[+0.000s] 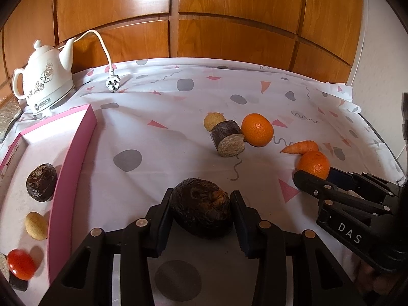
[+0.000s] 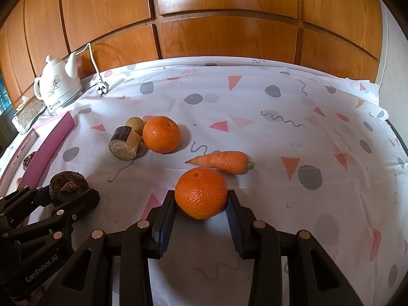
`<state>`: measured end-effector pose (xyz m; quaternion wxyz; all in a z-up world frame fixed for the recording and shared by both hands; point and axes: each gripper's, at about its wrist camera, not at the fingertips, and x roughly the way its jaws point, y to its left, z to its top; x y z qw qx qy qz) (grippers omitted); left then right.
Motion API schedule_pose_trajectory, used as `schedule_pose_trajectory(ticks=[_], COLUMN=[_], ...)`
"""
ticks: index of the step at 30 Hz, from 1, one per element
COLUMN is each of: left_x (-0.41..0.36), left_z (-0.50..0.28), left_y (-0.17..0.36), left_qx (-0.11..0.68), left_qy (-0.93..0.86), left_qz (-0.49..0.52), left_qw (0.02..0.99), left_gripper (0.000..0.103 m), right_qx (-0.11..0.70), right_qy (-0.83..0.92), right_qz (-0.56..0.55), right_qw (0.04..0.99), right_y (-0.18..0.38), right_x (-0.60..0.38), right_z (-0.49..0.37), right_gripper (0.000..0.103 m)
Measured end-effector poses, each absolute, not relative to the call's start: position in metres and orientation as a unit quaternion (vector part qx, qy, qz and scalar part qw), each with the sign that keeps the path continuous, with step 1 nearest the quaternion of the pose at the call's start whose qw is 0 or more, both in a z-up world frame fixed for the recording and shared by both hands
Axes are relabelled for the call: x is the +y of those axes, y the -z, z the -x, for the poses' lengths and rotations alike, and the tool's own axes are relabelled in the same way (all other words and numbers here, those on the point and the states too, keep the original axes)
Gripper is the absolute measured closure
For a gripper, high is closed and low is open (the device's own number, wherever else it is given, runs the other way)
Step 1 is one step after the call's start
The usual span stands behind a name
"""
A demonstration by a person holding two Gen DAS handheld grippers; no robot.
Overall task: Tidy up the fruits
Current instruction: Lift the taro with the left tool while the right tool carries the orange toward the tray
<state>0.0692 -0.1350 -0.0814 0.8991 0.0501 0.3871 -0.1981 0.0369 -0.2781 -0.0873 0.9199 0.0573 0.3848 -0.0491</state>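
My left gripper [image 1: 201,199] is shut on a dark brown water chestnut [image 1: 200,213], low over the cloth; it also shows in the right wrist view [image 2: 68,185]. My right gripper [image 2: 201,199] is shut on an orange [image 2: 201,193], which also shows in the left wrist view [image 1: 313,164]. A second orange [image 2: 161,134], a carrot [image 2: 221,161], a cut dark sugarcane piece [image 2: 124,142] and a small tan longan [image 2: 135,125] lie on the cloth. The pink box [image 1: 68,178] at the left holds another water chestnut [image 1: 40,182], a longan [image 1: 35,225] and a red tomato [image 1: 21,267].
A white kettle [image 1: 44,76] with its cord and plug [image 1: 112,83] stands at the back left. Wooden panels [image 2: 216,15] run behind the table. The patterned tablecloth [image 2: 293,127] ends at the right edge.
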Motion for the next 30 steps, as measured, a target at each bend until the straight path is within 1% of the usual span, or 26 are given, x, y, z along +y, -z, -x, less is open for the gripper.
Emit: schedule_pose_trajectory(ticks=[7, 17, 25, 30], left_x=[-0.131, -0.118, -0.099, -0.069], left_z=[-0.061, -0.046, -0.035, -0.037], left_y=[0.079, 0.071, 0.046, 0.028], left_qx=[0.388, 0.404, 0.392, 0.383], left_qy=[0.197, 0.196, 0.185, 0.159], left_qz=[-0.058, -0.039, -0.018, 0.007], left_qw=[0.899, 0.893, 0.901, 0.910], left_gripper=[0.060, 0.060, 0.060, 0.059], right_qx=[0.385, 0.387, 0.396, 0.388], right_qy=[0.051, 0.054, 0.052, -0.002], right_qz=[-0.050, -0.016, -0.017, -0.034], right_qw=[0.920, 0.920, 0.917, 0.921], right_y=[0.087, 0.085, 0.081, 0.062], right_x=[-0.276, -0.266, -0.259, -0.238], right_z=[-0.037, -0.031, -0.028, -0.028], right_gripper=[0.064, 0.065, 0.065, 0.065])
